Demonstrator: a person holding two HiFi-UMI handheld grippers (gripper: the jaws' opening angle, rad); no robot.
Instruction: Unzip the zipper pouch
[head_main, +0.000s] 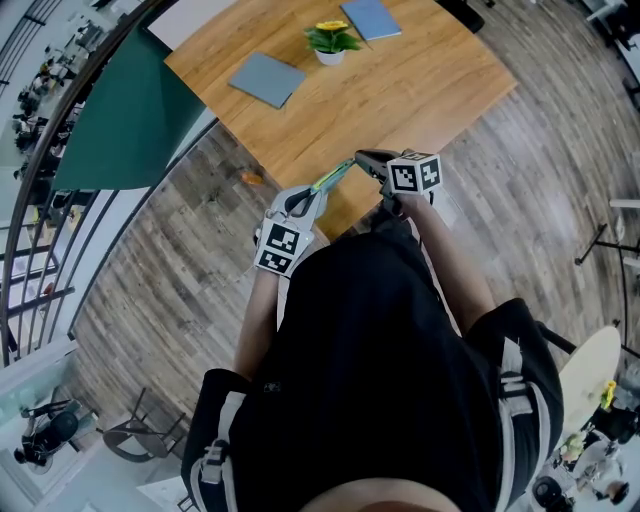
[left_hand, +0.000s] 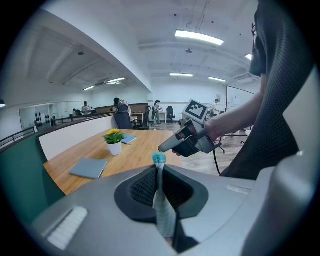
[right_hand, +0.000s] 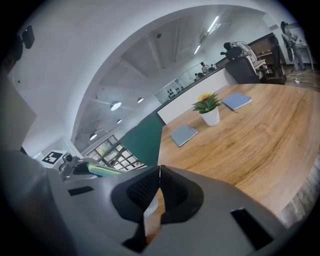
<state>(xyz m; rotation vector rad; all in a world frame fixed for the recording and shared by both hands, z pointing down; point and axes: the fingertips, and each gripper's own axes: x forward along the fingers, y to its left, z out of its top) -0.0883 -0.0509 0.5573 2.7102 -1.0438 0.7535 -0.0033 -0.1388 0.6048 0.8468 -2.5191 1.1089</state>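
Head view catches the zipper pouch (head_main: 332, 180) stretched in mid-air over the near edge of the wooden table (head_main: 430, 90). Its long axis runs from 8 o'clock to 2 o'clock between two hand-held tools. The left gripper (head_main: 300, 203) is clamped on the pouch's lower end. The right gripper (head_main: 362, 158) has its tips at the upper end, with its jaws pressed together.

From the left gripper view, a pale woven strip passes up between that tool's closed pads and ends in a teal tip (left_hand: 159, 159). The right gripper's nose sits just above the tip at 12 o'clock, very near, though contact is not clear.

The right gripper view shows what the others cannot: nothing lies between its own jaws, and only table wood shows through the slit. There the pouch, green with a yellow-edged side, sits off at 9 o'clock in the other tool.

By this evidence the zip is not yet drawn. The right hand is nearer the free end, so it would likely need to part its jaws, swing left onto the pull and draw it along the pouch's length. Which end holds the slider cannot be made out.
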